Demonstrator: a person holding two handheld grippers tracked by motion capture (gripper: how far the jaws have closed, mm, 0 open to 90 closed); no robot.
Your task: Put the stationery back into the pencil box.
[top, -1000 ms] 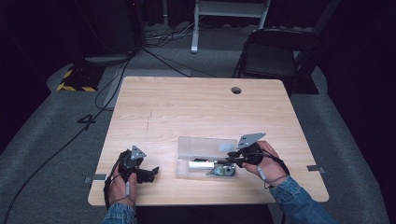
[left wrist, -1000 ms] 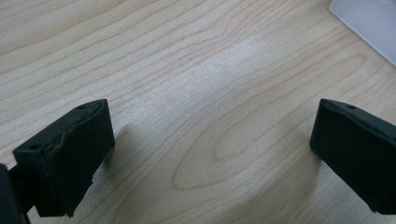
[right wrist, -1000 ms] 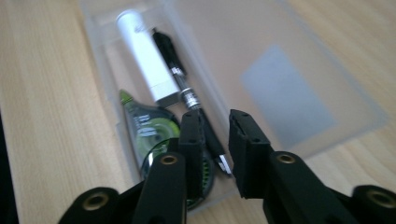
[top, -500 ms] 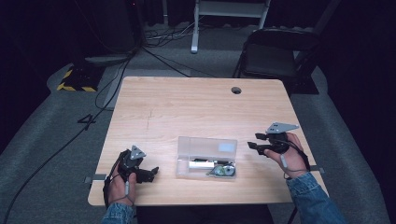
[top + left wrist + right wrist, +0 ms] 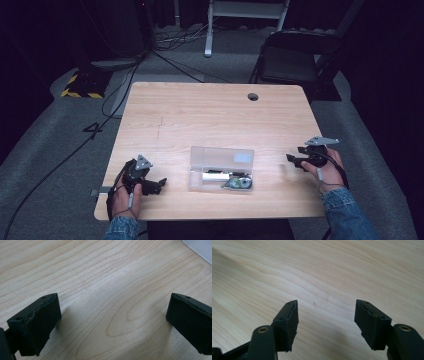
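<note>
A clear plastic box (image 5: 221,167) lies near the front middle of the wooden table (image 5: 210,115), with a white piece and small greenish parts inside its front half. My left gripper (image 5: 159,184) rests at the front left, pointing toward the box, jaws wide apart over bare wood (image 5: 112,315). My right gripper (image 5: 294,161) sits near the table's right edge, well clear of the box. Its jaws have just been opening and stand apart with nothing but wood grain between them (image 5: 327,312). A pale corner of the box (image 5: 200,248) peeks in at the upper right of the left gripper view.
A round cable hole (image 5: 253,96) sits near the table's far edge. Beyond the table stand a dark folding chair (image 5: 295,60) and a white frame (image 5: 247,15). Cables trail across the grey floor (image 5: 75,145) at the left, beside a yellow-and-black striped block (image 5: 80,85).
My right gripper has left the box's front right corner and moved right toward the table's edge, its jaws opening. The box stays in place. The left gripper has not moved.
</note>
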